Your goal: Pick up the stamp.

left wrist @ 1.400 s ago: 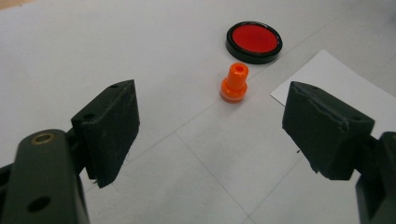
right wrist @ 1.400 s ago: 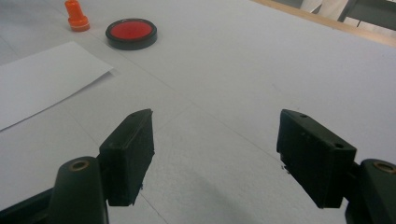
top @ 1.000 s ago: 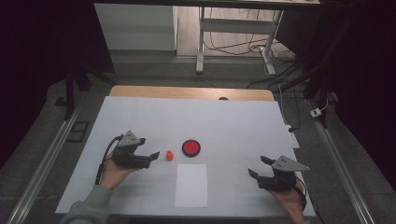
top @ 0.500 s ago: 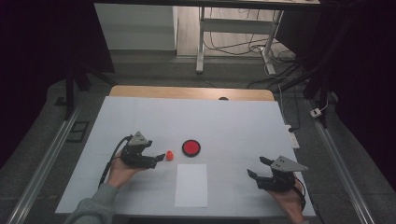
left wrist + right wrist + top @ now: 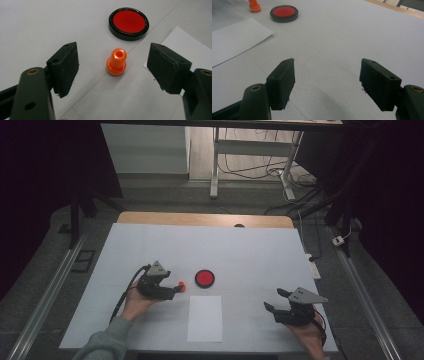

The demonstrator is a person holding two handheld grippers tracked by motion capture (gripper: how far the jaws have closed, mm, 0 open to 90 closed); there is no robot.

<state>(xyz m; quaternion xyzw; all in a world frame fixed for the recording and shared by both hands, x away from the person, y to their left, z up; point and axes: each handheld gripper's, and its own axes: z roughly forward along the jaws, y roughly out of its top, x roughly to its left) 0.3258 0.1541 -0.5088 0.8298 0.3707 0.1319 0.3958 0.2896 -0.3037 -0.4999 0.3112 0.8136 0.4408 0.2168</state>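
A: The orange stamp (image 5: 116, 62) is stood upright on the counter (image 5: 250, 245), between the two jaws of the left hand-held gripper (image 5: 112, 67) and touched by neither. Compared with a second ago, that hand-held gripper has been carried toward the stamp and a little lower, so that the stamp is now bracketed rather than merely faced.

B: And the jaws themselves?

A: They have just been closing, though a clear gap is left on either side of the stamp; nothing is pressed yet. They are held wide, with the stamp roughly centred and slightly ahead of the pads.

B: What is found beyond it?

A: Just past the stamp, the red ink pad (image 5: 129, 23) in its black rim is seen, near but apart. To the right of the left hand-held gripper, the white paper sheet (image 5: 205, 317) is laid flat, its corner showing behind the right-hand jaw.

B: And farther right?

A: The right hand-held gripper (image 5: 280, 306) is kept where it was, jaws wide and empty over bare counter, well apart from the stamp.

B: So what is meant for the work?

A: The approach may be judged finished and the grasp begun. A little more closing should be needed before the stamp can be lifted; an off-centre pinch could tip it.
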